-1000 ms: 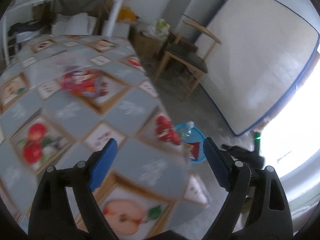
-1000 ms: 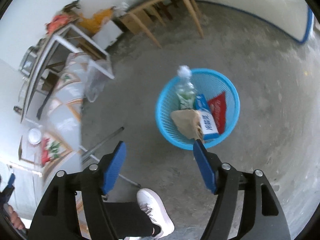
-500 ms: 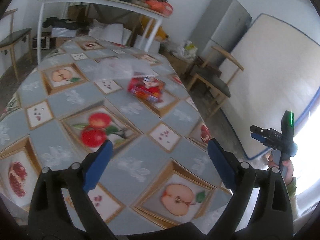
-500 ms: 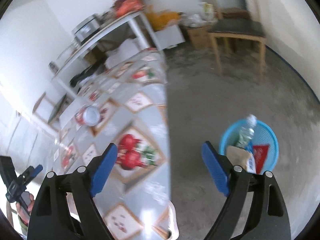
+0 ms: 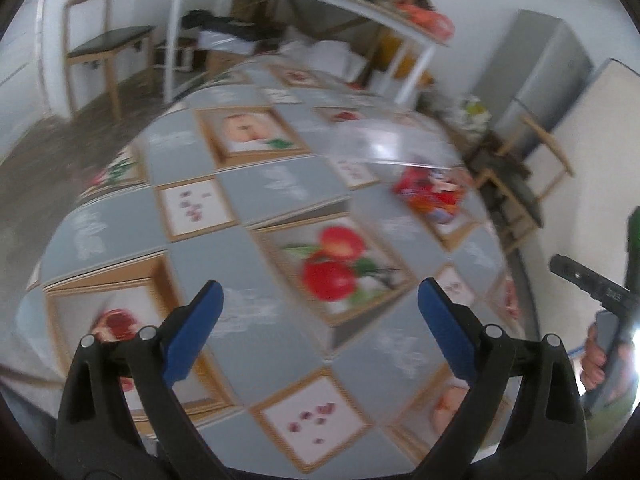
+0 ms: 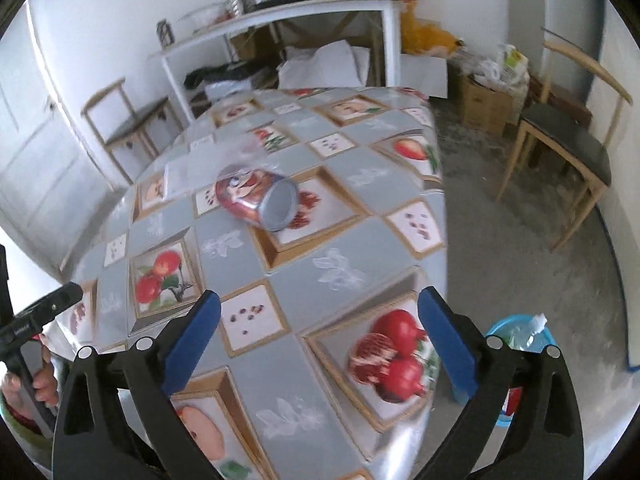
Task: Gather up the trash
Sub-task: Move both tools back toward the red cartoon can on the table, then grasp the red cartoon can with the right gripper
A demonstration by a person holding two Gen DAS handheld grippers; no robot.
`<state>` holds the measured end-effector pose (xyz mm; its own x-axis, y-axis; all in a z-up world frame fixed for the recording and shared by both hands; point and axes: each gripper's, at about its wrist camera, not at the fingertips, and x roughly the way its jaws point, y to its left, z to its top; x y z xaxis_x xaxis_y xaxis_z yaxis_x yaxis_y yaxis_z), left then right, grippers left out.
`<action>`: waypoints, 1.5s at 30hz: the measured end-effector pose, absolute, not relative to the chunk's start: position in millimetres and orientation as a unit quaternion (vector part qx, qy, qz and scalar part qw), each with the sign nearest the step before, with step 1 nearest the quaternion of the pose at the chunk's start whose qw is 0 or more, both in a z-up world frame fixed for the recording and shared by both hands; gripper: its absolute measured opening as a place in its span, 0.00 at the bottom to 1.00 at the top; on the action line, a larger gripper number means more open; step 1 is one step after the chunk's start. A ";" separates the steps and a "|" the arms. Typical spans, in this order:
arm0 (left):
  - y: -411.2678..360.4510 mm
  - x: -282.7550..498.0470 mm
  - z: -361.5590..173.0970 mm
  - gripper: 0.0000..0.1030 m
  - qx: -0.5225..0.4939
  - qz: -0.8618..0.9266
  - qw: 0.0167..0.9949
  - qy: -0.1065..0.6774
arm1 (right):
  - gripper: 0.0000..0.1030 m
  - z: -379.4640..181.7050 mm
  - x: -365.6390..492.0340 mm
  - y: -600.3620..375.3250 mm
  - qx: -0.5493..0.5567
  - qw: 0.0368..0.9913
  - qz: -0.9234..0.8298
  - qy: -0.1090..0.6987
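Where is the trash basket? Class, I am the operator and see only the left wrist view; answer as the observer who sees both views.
Observer: The blue basket stands on the floor beside the table's near corner, in the right wrist view.
Operator: Anything in it?
Observer: A clear bottle sticks up from it.
Operator: My red thing on the table is a blur.
Observer: It is a can lying on its side, silver end towards the right camera.

The left gripper (image 5: 318,320), its blue-padded jaws spread wide with nothing between them, hangs over a table covered in a grey, fruit-printed oilcloth (image 5: 280,184). A blurred red snack can (image 5: 430,196) lies on its side farther along, near the table's right edge.
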<state>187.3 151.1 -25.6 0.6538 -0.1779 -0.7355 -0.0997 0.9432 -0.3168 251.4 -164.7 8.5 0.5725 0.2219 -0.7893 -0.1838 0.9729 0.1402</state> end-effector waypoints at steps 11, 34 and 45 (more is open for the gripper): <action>169.4 189.7 -37.8 0.91 -0.112 0.044 0.889 0.442 | 0.94 -19.6 268.9 -97.6 -0.017 0.865 0.103 0.492; 178.9 205.4 -40.2 0.91 -0.099 0.045 0.889 0.445 | 0.94 -8.4 327.0 -58.0 -0.178 0.881 0.154 0.410; 195.8 209.5 -47.7 0.91 -0.112 0.050 0.885 0.449 | 0.94 -55.5 402.9 -37.8 -0.237 0.815 0.223 0.480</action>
<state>209.5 195.8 -47.7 0.5917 -0.0114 -0.8061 -0.1892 0.9700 -0.1526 402.9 -37.8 -55.5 0.4402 0.1370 -0.8874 -0.5914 0.7879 -0.1717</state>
